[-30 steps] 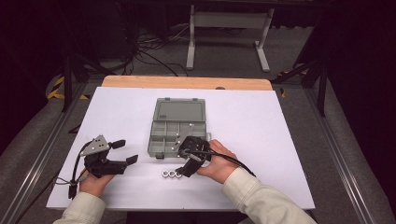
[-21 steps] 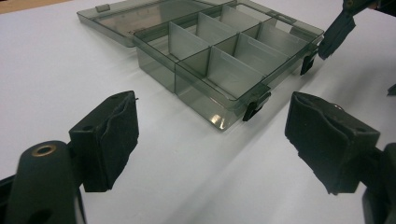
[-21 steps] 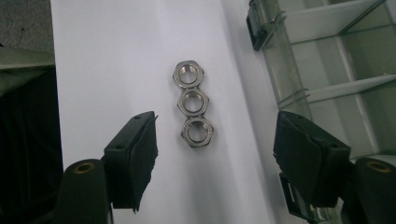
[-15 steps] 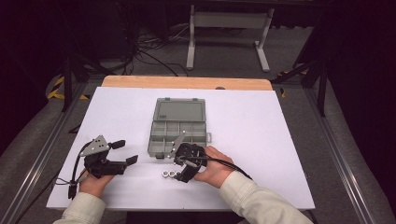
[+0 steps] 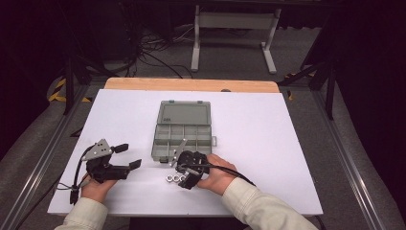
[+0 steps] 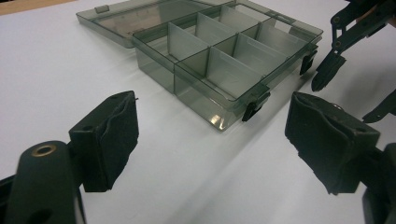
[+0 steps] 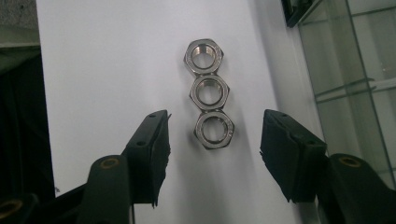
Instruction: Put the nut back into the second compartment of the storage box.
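Near the front edge of the white table (image 5: 287, 143), left of centre, our right gripper (image 7: 212, 154) points down over a row of three steel hex nuts (image 7: 208, 91) lying flat, each touching the next. In the right gripper view the closest nut (image 7: 214, 129) sits between the two black jaws, but the pads (image 7: 156, 156) are clear of it on both sides. The jaws have just been closing and now stand half-spread with nothing pinched yet.

To do this pick well, we think:
- Centre the pads on opposite flats of the closest nut, not on its corners, else it will likely spin out.
- Keep the tips short of the middle nut (image 7: 209, 91); it touches the target, so a deep reach could drag it or grab two.
- Bring the tips right down to the table before squeezing; the nut is thin, and a high pinch could ride over it.
- Lift straight up, so the other two stay put.

Farther left along the front edge, our left gripper (image 5: 125, 155) rests spread wide and empty, aimed at the box.

Beyond the nuts, at mid-table, the grey compartment box (image 5: 182, 139) lies open with its lid (image 5: 184, 114) flat toward the far edge. Its compartments look empty in the left gripper view, and the front-row cells are the shortest carry for the nut.
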Motion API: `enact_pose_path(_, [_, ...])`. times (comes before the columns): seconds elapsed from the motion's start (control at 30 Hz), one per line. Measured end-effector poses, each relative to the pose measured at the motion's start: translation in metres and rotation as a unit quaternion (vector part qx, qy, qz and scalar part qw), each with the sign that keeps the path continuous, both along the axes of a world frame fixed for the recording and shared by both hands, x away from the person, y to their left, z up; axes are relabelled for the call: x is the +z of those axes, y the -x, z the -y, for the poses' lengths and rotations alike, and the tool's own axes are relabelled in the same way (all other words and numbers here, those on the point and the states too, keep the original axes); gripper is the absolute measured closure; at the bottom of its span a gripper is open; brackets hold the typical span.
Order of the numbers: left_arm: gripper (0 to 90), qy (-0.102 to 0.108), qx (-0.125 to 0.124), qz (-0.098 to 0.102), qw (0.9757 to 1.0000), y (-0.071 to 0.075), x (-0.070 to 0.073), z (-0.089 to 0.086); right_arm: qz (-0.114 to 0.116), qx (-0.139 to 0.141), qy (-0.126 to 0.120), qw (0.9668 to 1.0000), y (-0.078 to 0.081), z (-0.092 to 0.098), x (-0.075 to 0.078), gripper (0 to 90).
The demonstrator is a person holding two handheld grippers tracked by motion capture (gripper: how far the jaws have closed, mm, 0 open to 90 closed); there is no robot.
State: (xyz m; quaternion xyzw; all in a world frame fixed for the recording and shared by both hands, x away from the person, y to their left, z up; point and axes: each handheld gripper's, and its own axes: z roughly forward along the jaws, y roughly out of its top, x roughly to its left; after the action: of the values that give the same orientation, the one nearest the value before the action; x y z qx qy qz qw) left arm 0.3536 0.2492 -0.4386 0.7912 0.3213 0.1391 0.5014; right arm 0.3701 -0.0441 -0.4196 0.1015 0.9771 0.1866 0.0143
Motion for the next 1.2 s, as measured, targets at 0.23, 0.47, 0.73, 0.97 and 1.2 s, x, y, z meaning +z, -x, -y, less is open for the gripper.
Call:
enact_pose_path(0.23, [18.1,0.000,0.000,0.003,1.0000,-0.0001,0.0001,-0.0004,-0.001,-0.002,0.009,1.0000,0.0003,-0.0028,-0.0043,46.1])
enact_pose_path(0.47, [18.1,0.000,-0.001,0.004,1.0000,0.0000,0.0002,-0.0005,0.002,-0.002,0.015,0.9999,0.0009,-0.0057,-0.0080,50.3])
enact_pose_path(0.73, [18.1,0.002,0.000,0.002,1.0000,0.0001,0.0000,-0.0004,0.004,0.002,0.024,0.9997,0.0010,-0.0071,-0.0098,55.3])
enact_pose_path(0.97, [18.1,0.000,0.000,0.003,1.0000,-0.0001,0.0002,-0.0006,0.011,-0.003,0.022,0.9997,0.0005,-0.0076,-0.0096,59.4])
enact_pose_path(1.2, [17.9,0.004,-0.003,0.001,1.0000,0.0001,0.0002,-0.0007,0.012,0.000,0.023,0.9997,0.0017,-0.0094,-0.0095,63.2])
